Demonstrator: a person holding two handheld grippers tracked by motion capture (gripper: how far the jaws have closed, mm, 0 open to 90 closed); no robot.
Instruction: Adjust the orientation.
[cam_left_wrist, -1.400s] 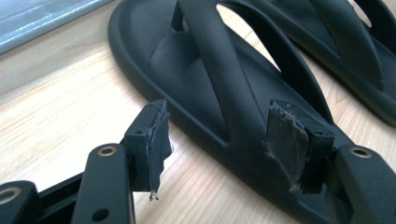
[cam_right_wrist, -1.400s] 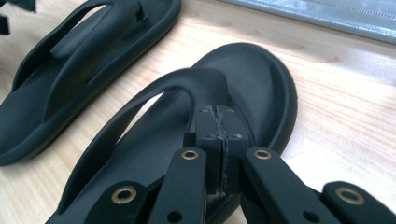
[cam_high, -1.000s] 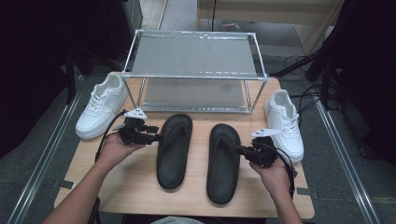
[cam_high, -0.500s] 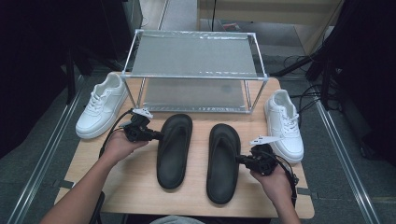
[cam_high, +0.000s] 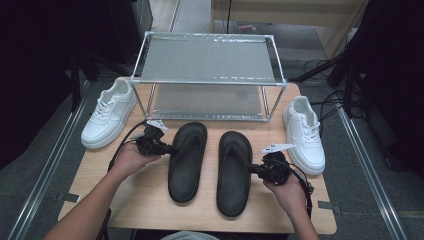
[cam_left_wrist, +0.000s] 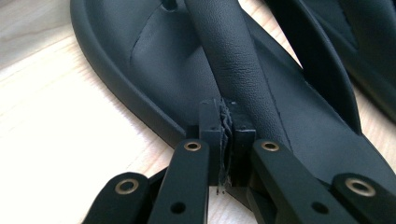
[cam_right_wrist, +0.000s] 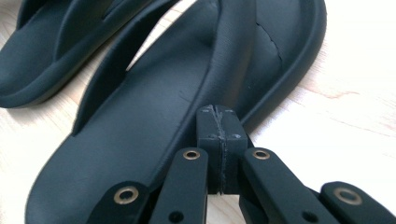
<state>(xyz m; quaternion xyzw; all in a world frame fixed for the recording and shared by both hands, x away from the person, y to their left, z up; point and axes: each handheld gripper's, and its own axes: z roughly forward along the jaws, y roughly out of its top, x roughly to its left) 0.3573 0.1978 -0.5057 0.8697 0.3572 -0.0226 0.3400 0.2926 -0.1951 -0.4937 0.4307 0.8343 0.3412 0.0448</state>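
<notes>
The right gripper (cam_high: 256, 170) has dropped back toward the desk's (cam_high: 125, 200) near edge, jaws pressed together at the right black rubber flip-flop's (cam_high: 234, 172) outer rim. The left gripper (cam_high: 169, 148) stays closed beside the left black rubber flip-flop (cam_high: 187, 160). Both sandals lie mid-desk, probably next for the wire shoe rack (cam_high: 207, 80).

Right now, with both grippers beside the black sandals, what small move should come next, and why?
Probably open both grippers a little first. The left gripper has its jaws pressed together at the edge of the left sandal, holding nothing, and the right gripper is likewise shut beside the right sandal. Shut jaws cannot take a strap or rim. The shoe rack behind stands free.
</notes>
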